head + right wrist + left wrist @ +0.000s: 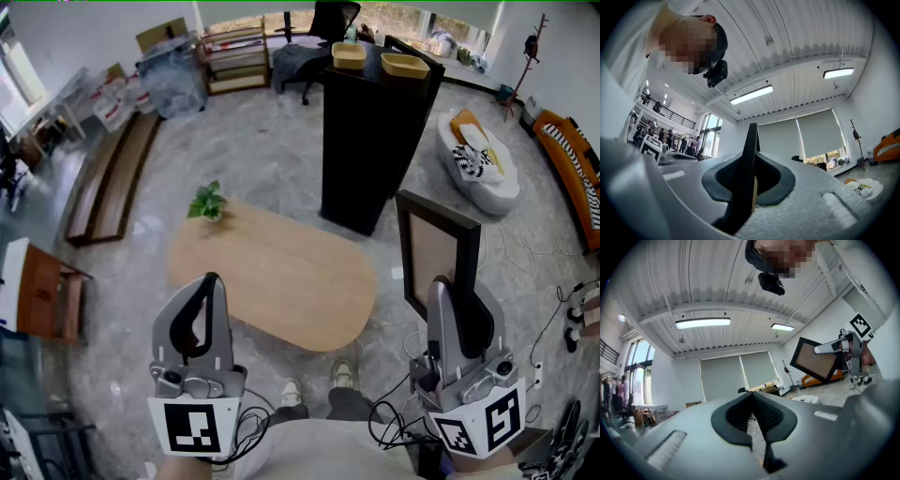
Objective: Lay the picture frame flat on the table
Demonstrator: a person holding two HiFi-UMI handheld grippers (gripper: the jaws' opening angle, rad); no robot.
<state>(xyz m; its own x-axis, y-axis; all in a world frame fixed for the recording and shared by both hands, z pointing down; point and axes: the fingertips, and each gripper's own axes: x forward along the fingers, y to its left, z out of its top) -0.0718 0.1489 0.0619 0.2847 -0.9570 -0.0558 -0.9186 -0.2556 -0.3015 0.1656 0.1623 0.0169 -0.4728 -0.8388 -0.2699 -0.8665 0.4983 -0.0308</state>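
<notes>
A black picture frame (436, 253) with a brown backing hangs upright in the air, to the right of the oval wooden table (281, 272). My right gripper (454, 298) is shut on its lower edge. In the right gripper view the frame (749, 168) runs edge-on between the jaws. From the left gripper view the frame (816, 361) shows at the right, tilted, held by the right gripper (834, 348). My left gripper (204, 305) hovers over the table's near left edge, shut with nothing in it; its fingertips (754, 416) meet.
A small potted plant (208, 202) stands on the table's far left end. A tall black cabinet (375, 141) rises behind the table, with two yellow trays (405, 64) on top. A white seat (476, 164), cables on the floor, and the person's feet (319, 384) lie nearby.
</notes>
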